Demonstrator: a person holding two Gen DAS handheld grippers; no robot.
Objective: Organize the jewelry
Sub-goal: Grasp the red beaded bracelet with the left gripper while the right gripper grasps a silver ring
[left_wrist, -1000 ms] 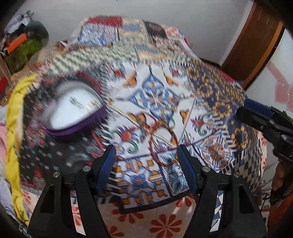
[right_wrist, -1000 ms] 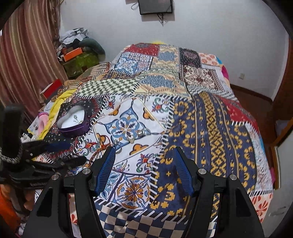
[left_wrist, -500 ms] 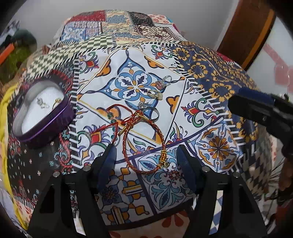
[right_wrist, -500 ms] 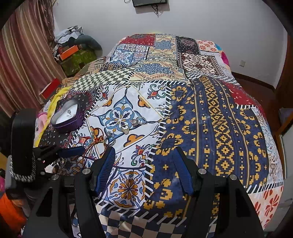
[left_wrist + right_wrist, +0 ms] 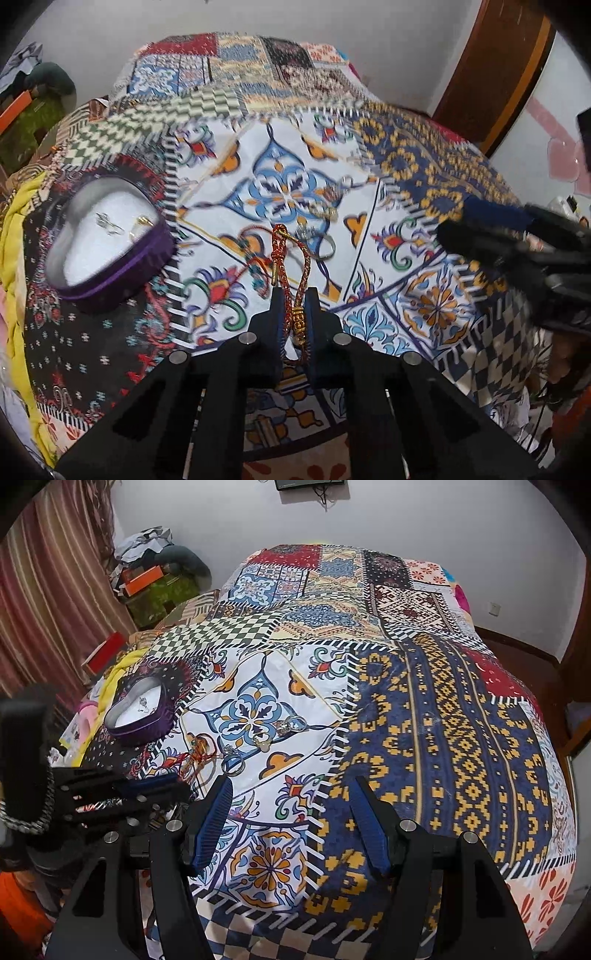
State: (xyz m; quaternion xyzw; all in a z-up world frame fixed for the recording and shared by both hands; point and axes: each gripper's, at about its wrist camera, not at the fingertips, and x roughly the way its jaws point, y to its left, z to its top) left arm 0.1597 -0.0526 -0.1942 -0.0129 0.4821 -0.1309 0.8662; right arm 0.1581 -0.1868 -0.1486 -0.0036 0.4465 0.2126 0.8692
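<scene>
Patchwork bedding (image 5: 436, 738) in blue, yellow and white prints fills both views, with a striped curtain (image 5: 48, 602) and cluttered boxes at the far left. Our left gripper (image 5: 294, 317) has its jaws clenched on a red-and-gold braided cord bracelet (image 5: 291, 258): the 2 strands and the gold beads sit pinched between the pads, and the looped end trails forward onto the bedspread. Our right gripper (image 5: 291, 823) hovers over the spread with its jaws released and nothing between them.

Left of the bracelet sits the purple heart-shaped jewelry box (image 5: 110, 236), open, with white lining and at least 2 small pieces already inside. Just beyond the bracelet's loop lie several loose rings (image 5: 317, 236), with a thinner red cord (image 5: 255, 264) close beside it.

We judge the step in hand to be lifting the bracelet and carrying it to the box. To do it well, we should keep the clamp firm, since the cord is thin and the beads could let it slide, and raise it straight up until the loop hangs free. The loop lies very near the rings and the thin cord, so a sideways drag could snag or scatter them. Over the box, we should lower the dangling end in first and release only once the cord rests on the lining.

We can read no brand, label or writing anywhere.
</scene>
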